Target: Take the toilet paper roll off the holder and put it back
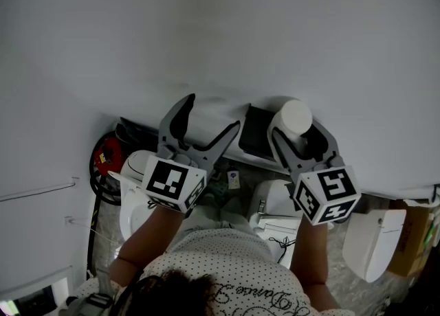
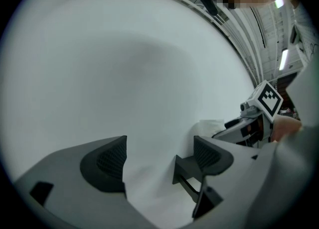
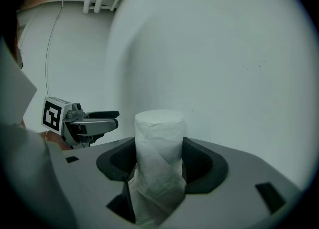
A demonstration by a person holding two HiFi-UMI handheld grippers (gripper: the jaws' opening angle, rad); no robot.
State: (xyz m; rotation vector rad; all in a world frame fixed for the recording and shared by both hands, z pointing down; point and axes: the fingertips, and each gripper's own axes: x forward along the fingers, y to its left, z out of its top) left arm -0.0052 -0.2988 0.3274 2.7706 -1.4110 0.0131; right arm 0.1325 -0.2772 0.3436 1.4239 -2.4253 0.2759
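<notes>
A white toilet paper roll stands upright between the jaws of my right gripper, which is shut on it; in the right gripper view the roll fills the gap between both pads. The black holder is fixed to the white wall just left of the roll and carries nothing. My left gripper is open and empty, up against the wall left of the holder. In the left gripper view the holder juts from the wall by the right jaw, and the roll shows beyond it.
The white wall fills the upper half of the head view. Below are a white toilet, a red object with black cables, another white fixture and a cardboard box at the right.
</notes>
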